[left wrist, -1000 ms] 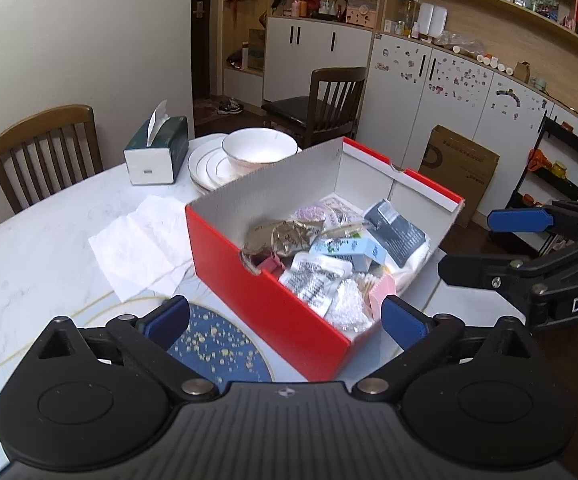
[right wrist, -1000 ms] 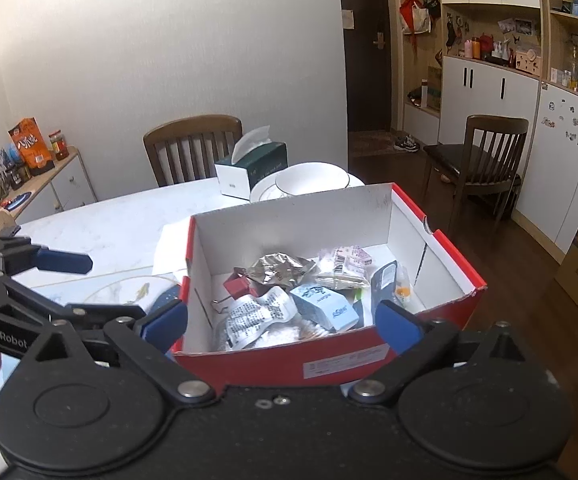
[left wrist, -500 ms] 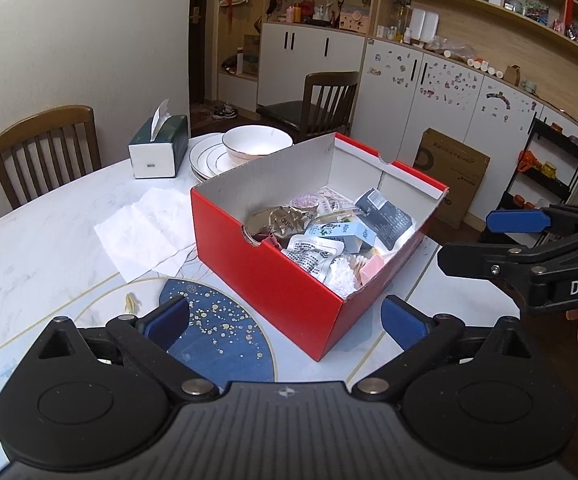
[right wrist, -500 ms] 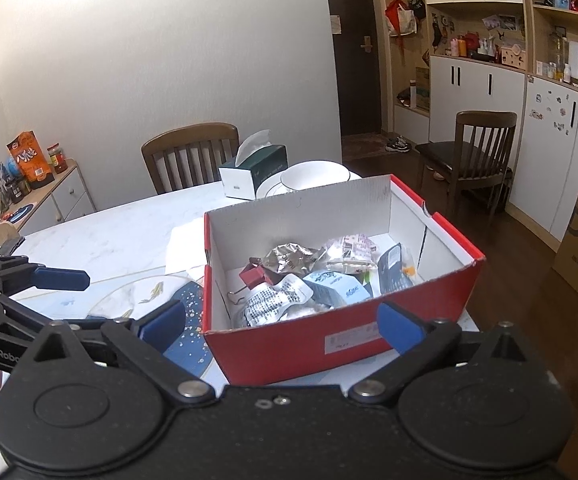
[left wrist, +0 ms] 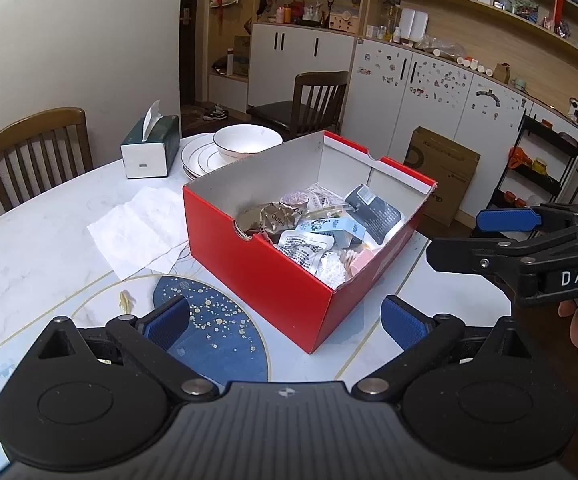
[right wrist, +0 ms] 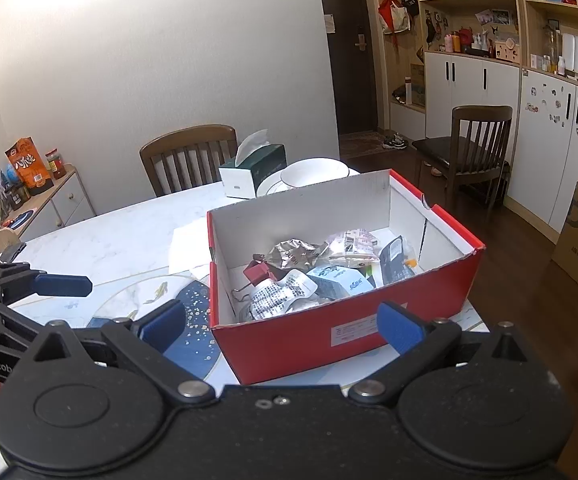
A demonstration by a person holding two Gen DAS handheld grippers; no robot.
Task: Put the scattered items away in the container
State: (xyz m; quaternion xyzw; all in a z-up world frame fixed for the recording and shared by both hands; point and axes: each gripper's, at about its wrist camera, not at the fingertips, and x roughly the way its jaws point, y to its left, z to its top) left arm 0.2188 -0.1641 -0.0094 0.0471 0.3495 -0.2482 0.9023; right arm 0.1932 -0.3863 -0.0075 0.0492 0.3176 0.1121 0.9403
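A red cardboard box (left wrist: 265,276) (right wrist: 309,340) stands on the marble table and holds several small packets, among them a foil pouch (left wrist: 271,218), a light blue carton (left wrist: 331,228) and a red binder clip (right wrist: 257,272). My left gripper (left wrist: 285,324) hovers open in front of the box's near corner, with nothing between its blue pads. My right gripper (right wrist: 281,322) is also open and empty, facing the box's long side. Each gripper shows in the other's view, the right one (left wrist: 505,236) held by a hand and the left one (right wrist: 41,284) at the left.
A white tissue sheet (left wrist: 141,232) lies left of the box. Behind it stand a tissue box (left wrist: 151,148), stacked plates and a white bowl (left wrist: 247,144). Wooden chairs (left wrist: 37,148) flank the table; cabinets and a cardboard carton (left wrist: 445,168) line the far right.
Both grippers have pulled back and up from the box, so it looks smaller and farther. Both stay open and empty; the box's contents have not moved.
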